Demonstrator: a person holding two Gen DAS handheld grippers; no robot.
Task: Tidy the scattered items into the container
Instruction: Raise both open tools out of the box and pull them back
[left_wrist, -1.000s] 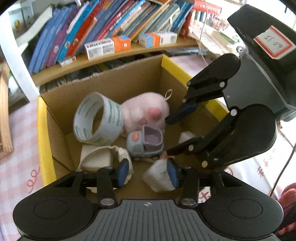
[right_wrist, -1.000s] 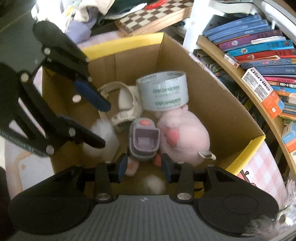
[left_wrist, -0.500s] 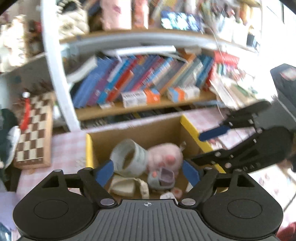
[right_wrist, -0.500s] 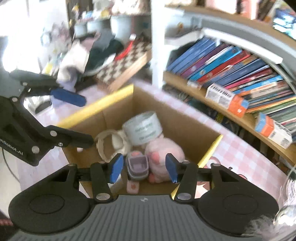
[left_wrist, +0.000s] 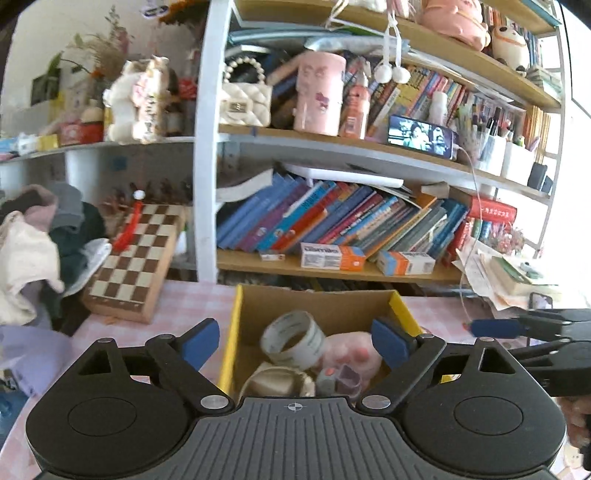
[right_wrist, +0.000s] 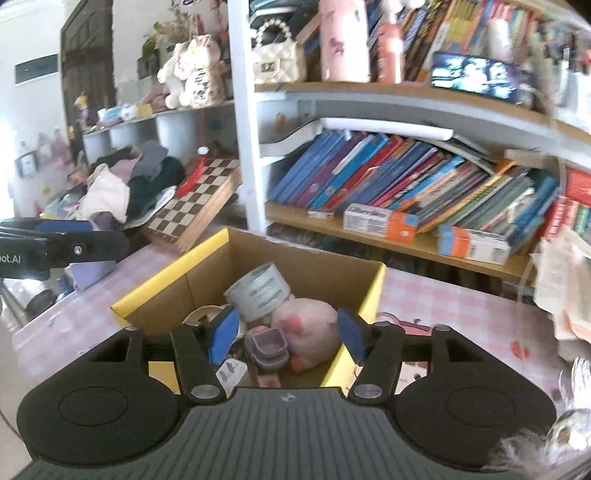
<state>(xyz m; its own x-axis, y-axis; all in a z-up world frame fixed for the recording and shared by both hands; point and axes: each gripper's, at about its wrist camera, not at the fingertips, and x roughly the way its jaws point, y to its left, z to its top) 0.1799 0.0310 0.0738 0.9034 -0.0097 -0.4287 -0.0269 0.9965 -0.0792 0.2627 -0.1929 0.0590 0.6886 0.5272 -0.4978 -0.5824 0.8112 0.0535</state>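
Nearest in the left wrist view, the left gripper (left_wrist: 295, 341) is held above the near edge of the cardboard box (left_wrist: 255, 299), fingers spread wide, nothing between the blue pads (left_wrist: 201, 338). In the right wrist view the right gripper (right_wrist: 286, 336) is likewise spread apart and empty, raised over the box's near corner. Inside the box are seen, near to far: a small grey-purple toy truck (right_wrist: 267, 345), a white cloth-like band (left_wrist: 275, 380) at the near left, a pink plush toy (right_wrist: 310, 325) against the right wall, and a roll of tape (right_wrist: 258, 297) leaning toward the back wall. A small flat white piece (right_wrist: 231, 371) lies at the near edge; what it is cannot be told. The box stands on the pink checked tablecloth (right_wrist: 454, 306), near the back edge of the table, just before the bookshelf (left_wrist: 332, 266). No loose small item is seen on the cloth around the box, so the items already lie in the container; what lies at the table's near edge is hidden by the gripper bodies. If the step is judged a retreat, both grippers are best kept spread and lifted straight up, clear of the yellow flaps (right_wrist: 166, 273) so the box is not dragged. A chessboard (left_wrist: 136, 254) and a clothes heap (left_wrist: 33, 243) lie at the far left, well apart.
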